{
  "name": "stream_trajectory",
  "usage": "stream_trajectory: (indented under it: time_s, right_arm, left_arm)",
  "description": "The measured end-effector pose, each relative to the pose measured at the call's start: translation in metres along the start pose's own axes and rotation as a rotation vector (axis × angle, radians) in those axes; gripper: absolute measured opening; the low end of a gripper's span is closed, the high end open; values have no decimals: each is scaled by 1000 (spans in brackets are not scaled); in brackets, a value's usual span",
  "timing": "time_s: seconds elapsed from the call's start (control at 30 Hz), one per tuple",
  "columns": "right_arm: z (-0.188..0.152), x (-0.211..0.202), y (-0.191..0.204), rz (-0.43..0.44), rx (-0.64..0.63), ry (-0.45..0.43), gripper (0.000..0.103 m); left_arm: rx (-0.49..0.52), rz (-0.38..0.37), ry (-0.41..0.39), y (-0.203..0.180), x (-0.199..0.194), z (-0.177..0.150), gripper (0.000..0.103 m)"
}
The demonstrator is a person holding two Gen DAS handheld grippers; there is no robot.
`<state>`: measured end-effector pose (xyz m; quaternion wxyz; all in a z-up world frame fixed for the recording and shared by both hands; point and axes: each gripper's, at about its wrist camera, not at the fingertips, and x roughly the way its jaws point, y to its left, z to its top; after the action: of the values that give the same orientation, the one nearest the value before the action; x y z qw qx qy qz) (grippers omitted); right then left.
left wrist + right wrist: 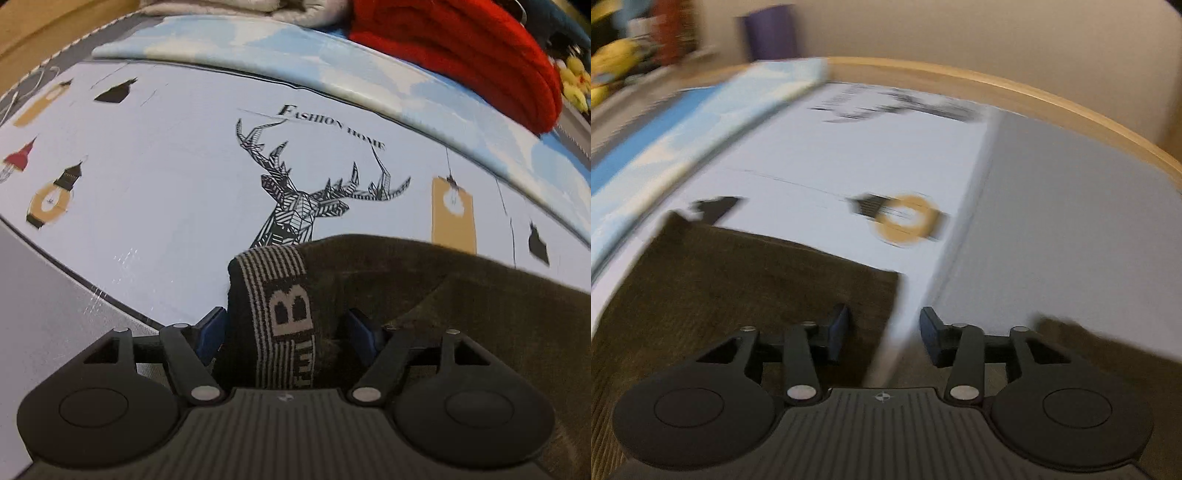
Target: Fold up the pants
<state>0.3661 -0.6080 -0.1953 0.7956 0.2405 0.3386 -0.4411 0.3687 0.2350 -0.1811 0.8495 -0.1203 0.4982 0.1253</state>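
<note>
The dark olive-brown pants lie on the white printed table cover, with their striped elastic waistband, marked with a large letter B, at the left edge. My left gripper straddles that waistband with its blue pads spread and the band and some fabric between them; no squeeze shows. The right wrist view is blurred. There my right gripper hovers over a straight edge of the pants, its fingers apart with nothing between them. More brown fabric shows at the lower right.
A light blue patterned cloth borders the cover's far side, with a red knit garment and a pale folded garment behind it. Yellow items sit far right. A grey surface and a wooden rim lie beyond the cover.
</note>
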Motion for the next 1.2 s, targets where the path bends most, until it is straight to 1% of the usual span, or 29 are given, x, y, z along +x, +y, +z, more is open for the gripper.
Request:
stream_trajectory:
  time_s: [0.03,0.07,0.1,0.13,0.17,0.2,0.23,0.27,0.3,0.37,0.4,0.43,0.5,0.53,0.57,0.67,0.73,0.8,0.87,0.93,1.03,1.07,1.1,1.13,1.17,1.2]
  right_arm:
    - [1,0,-1,51,-20,-15,16]
    - [2,0,-6,58,-20,-35,14]
    - [5,0,-16,29,24,-41,14]
    - [7,1,-29,-13,91,-25,14]
    - [7,4,-40,-41,143,-2,15]
    - [9,5,-40,-37,134,-3,16]
    - [11,6,-36,-36,92,4,21]
    - [13,4,-35,-24,62,14,24]
    - [15,-1,-38,-7,59,16,25]
    - [20,-19,-49,17,84,3,31]
    - [22,-29,-54,21,90,2,32]
    - [24,-38,-59,42,97,5,33]
    - [26,-57,-71,129,96,24,34]
    - [27,-68,-77,174,80,30,34]
    - [30,-78,-82,207,62,27,36]
    - [31,-112,-98,288,-8,-8,44]
    - [33,-129,-111,332,-50,-16,45]
    - [32,-136,-128,356,-82,3,45]
    - [27,-137,-151,352,-99,48,46]
    - [20,-136,-175,327,-100,102,48]
    - [10,-124,-215,282,-75,194,49]
    - [7,-118,-227,257,-69,220,49]
    - [3,-114,-237,228,-70,243,49]
    - [0,-109,-247,199,-75,263,49]
    - [-3,-105,-257,170,-86,280,49]
    - [-6,-101,-264,148,-101,290,49]
  left_arm:
    - [12,3,-6,-1,-1,0,60]
    - [12,8,-9,0,-1,0,54]
    - [-3,-20,-10,2,-2,0,53]
    - [-19,-54,-10,3,-3,1,53]
    - [-12,-56,-10,0,-4,2,53]
    - [14,-41,-8,-4,-6,2,53]
    - [40,-33,-8,-7,-9,2,55]
    - [53,-35,-4,-8,-12,3,59]
    - [51,-43,2,-6,-16,4,60]
    - [12,-75,15,2,-29,6,64]
    - [-13,-86,28,8,-36,7,66]
    - [-39,-91,52,14,-44,7,68]
    - [-64,-82,114,25,-56,3,68]
    - [-72,-74,146,31,-64,-3,68]
    - [-75,-74,162,37,-71,-10,68]
    - [-83,-104,189,53,-94,-36,68]
    - [-87,-119,218,61,-101,-56,68]
    - [-57,-114,249,67,-101,-78,69]
    - [6,-88,274,69,-98,-99,71]
    - [66,-93,311,69,-91,-117,71]
    - [188,-80,301,67,-90,-136,72]
    - [240,-85,292,65,-91,-140,67]
    - [270,-87,291,65,-91,-142,64]
    - [272,-87,302,67,-92,-142,58]
    - [259,-83,312,69,-94,-141,55]
    - [251,-71,317,69,-97,-140,54]
